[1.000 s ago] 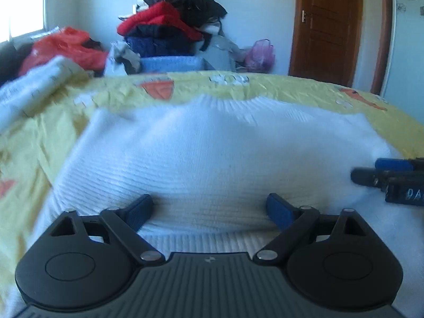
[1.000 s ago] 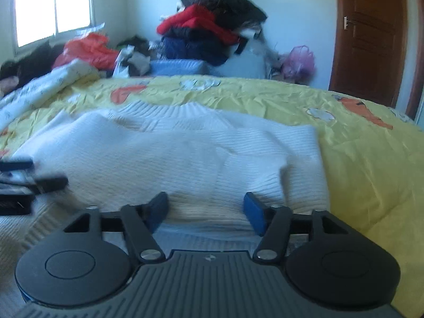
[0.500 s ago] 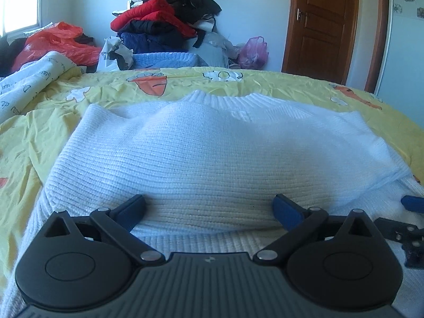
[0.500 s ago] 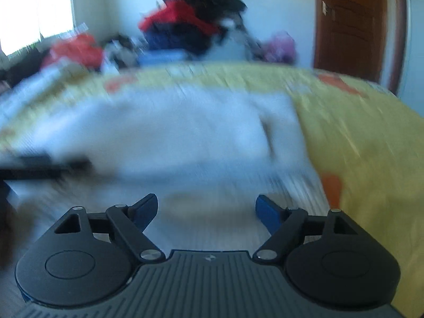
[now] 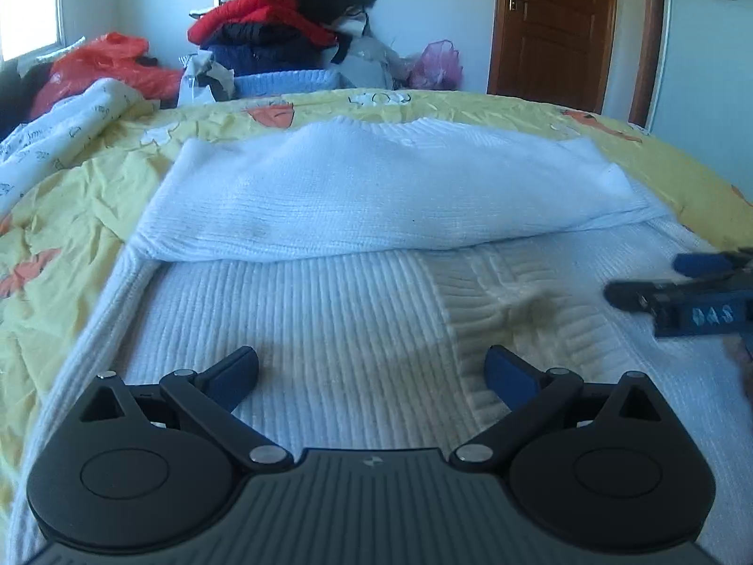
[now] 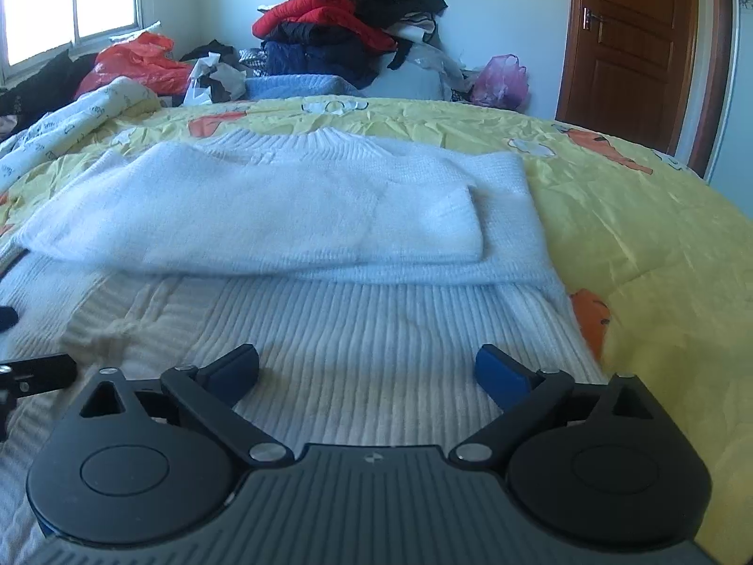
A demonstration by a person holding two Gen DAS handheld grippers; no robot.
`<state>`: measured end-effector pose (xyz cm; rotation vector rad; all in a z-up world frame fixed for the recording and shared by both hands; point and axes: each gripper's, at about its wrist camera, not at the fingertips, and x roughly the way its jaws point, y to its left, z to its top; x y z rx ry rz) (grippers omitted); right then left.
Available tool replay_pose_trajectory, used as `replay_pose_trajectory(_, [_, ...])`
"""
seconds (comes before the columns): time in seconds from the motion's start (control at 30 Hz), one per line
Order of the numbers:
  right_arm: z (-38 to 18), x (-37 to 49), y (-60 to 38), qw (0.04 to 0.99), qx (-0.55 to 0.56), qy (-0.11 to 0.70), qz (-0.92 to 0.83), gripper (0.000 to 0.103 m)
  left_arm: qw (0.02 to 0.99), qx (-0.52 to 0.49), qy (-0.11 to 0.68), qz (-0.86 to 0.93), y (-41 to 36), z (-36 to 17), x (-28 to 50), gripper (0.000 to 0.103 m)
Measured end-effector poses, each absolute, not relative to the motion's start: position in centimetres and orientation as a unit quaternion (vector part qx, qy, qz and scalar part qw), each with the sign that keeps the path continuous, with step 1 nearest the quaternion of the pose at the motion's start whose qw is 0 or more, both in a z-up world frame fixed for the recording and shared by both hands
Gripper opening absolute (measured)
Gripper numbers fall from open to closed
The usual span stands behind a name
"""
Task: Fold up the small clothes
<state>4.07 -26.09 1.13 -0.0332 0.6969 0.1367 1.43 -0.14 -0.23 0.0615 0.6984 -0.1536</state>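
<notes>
On the bed [image 5: 84, 216], spread with a yellow cover printed with orange shapes, a white knitted sweater [image 5: 376, 197] lies flat near the middle, its collar toward the far edge. Its upper part is folded over into a thick band running across the bed; the ribbed lower part stretches from that fold toward the near edge.

Beyond the far edge stands a heap of clothes [image 6: 348, 33] in red, black and navy against the wall, with a brown door [image 6: 630, 42] at the right and a red plastic bag [image 5: 103, 66] at the left.

The left tongs [image 5: 372, 372] hover just above the ribbed lower part of the sweater, jaws spread wide with nothing between them. The right tongs [image 6: 367, 367] hang over the same ribbed panel nearer the sweater's right edge, likewise spread wide and holding nothing. The fold lies ahead of both. In the left view the right tongs [image 5: 682, 292] show side-on at the right margin, just above the knit.
</notes>
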Motion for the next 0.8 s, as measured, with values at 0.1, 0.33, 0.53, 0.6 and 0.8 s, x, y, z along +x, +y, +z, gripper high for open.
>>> replay_pose_trajectory(0.1, [1.0,2.0,-26.4,0.938,-0.017,0.339,0.069,0.102,0.937,0.028,0.341,-0.073,-0.2,-0.4,1.5,0.103])
replay_pose_trajectory(0.33, [0.7,-2.2,-27.1,0.941,-0.016,0.334,0.056,0.102,0.938,0.031,0.339,-0.071,-0.2,-0.6,1.4,0.103])
replay_pose_trajectory(0.53, [0.7,-4.5,-26.9,0.942,-0.012,0.334,0.039,0.102,0.936,0.041,0.342,-0.067,-0.2,-0.5,0.3,0.103])
replay_pose_trajectory(0.6, [0.7,-5.0,-27.0,0.942,-0.010,0.334,0.036,0.102,0.937,0.049,0.340,-0.066,0.0,-0.4,-1.3,0.103])
replay_pose_trajectory(0.8, [0.6,-5.4,-27.1,0.943,-0.005,0.330,0.038,0.102,0.936,0.053,0.339,-0.076,1.6,-0.4,-5.2,0.103])
